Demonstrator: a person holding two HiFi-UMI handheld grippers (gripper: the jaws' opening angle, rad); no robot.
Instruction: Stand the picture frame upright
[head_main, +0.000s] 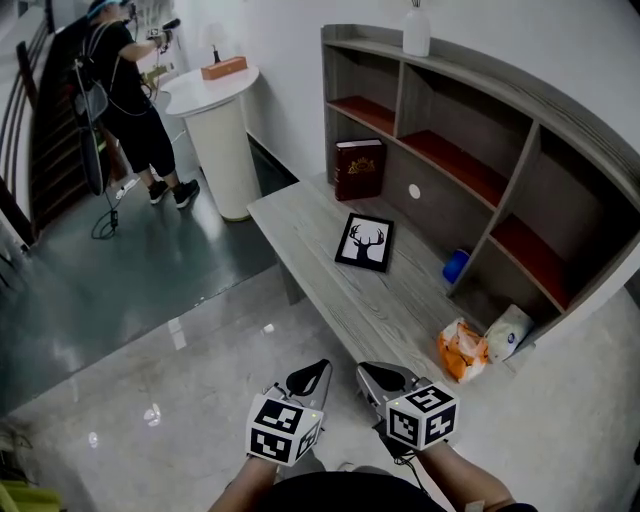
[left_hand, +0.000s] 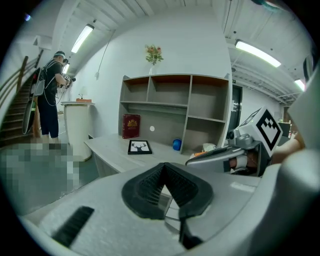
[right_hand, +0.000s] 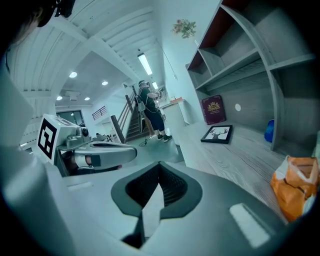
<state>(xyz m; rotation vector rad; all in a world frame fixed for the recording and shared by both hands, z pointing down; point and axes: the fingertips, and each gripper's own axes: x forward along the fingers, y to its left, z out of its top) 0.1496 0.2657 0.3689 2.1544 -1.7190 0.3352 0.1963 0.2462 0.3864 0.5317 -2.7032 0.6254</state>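
Two tools (head_main: 318, 368) (head_main: 366, 370), picture frame (head_main: 364, 243) well beyond.

Left tongs (left_hand: 164, 170) closed, empty. Picture frame (left_hand: 140, 147) flat on desk (left_hand: 110, 149), well ahead. Blue object (left_hand: 177, 144) right of it, possibly ball.

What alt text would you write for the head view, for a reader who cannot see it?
A picture frame with a deer print lies flat on a grey desk, near a red book standing against a shelf unit. The left gripper and right gripper, both shut and empty, are at the bottom, short of it.
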